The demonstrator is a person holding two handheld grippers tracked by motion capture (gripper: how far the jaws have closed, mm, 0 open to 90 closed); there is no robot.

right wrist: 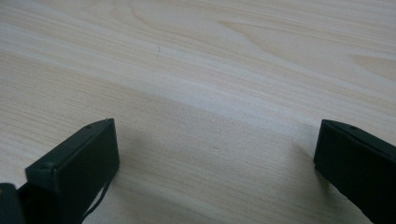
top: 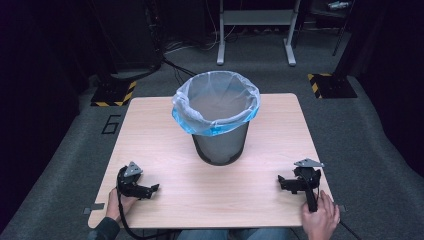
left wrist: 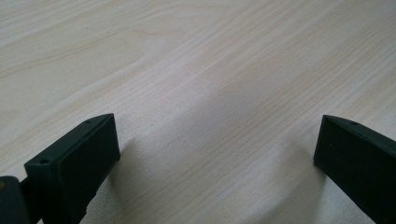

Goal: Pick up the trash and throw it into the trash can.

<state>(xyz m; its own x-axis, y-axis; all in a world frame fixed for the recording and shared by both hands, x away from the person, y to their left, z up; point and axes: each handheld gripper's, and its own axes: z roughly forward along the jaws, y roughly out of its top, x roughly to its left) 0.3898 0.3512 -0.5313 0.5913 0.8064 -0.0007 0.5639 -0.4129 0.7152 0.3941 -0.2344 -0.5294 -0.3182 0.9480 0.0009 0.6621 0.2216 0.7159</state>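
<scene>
Left gripper (top: 153, 189) and right gripper (top: 283, 182) low near tabletop (top: 165, 155) front edge, jaws wide, empty. Bare wood between. Lined bin (top: 218, 120) well apart, toward far edge.

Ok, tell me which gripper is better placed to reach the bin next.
Neither clearly. The left gripper and right gripper both rest open and empty near the table's front corners, with the bin about midway between them. Left looks marginally nearer.

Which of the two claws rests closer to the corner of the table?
The right claw. It lies near the table's right front corner, by its right edge. The left claw sits further in from its own corner. Both are open and hold nothing.
</scene>
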